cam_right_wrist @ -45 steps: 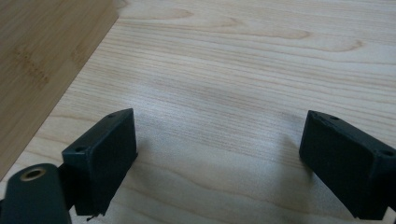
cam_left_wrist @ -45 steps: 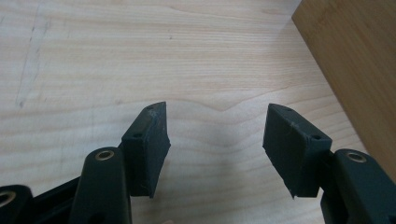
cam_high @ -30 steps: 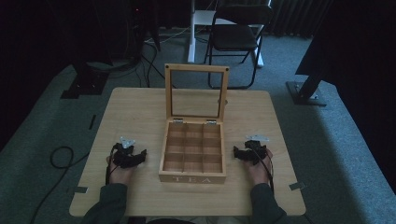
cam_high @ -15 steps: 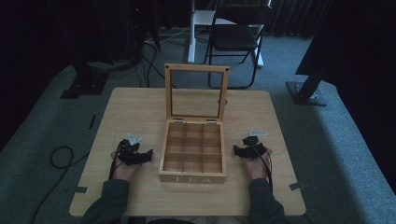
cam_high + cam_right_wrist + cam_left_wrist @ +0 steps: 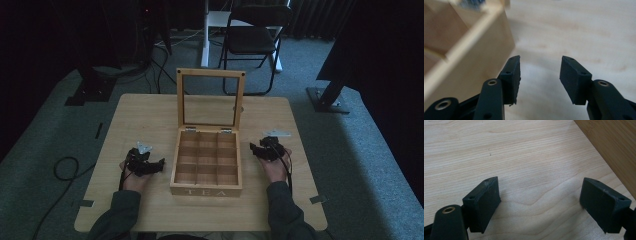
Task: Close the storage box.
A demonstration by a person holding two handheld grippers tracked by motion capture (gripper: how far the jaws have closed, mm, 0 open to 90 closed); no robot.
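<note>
The left gripper sits at lower left of the high view, low over the table, just beside the left wall of the tea box. Its jaws have just been opening and now stand wide apart with nothing between them; in the left gripper view only bare wood grain lies between the two black pads, and the box wall crosses the upper right corner.

The right gripper is at right of centre in the high view, close beside the box's right wall. Its jaws have just been closing, yet a clear gap remains and nothing is between them; in the right gripper view the pads frame bare tabletop, with the box's corner, blurred, at the left of the frame.

The box stands in the middle of the table, near the lower edge, its lid upright at the back. The lid is a wooden frame around a clear pane. Inside, wooden dividers make a grid of compartments, all of which look bare. The word TEA is on the front wall. A person's hands and dark sleeves enter from the bottom edge.
</note>
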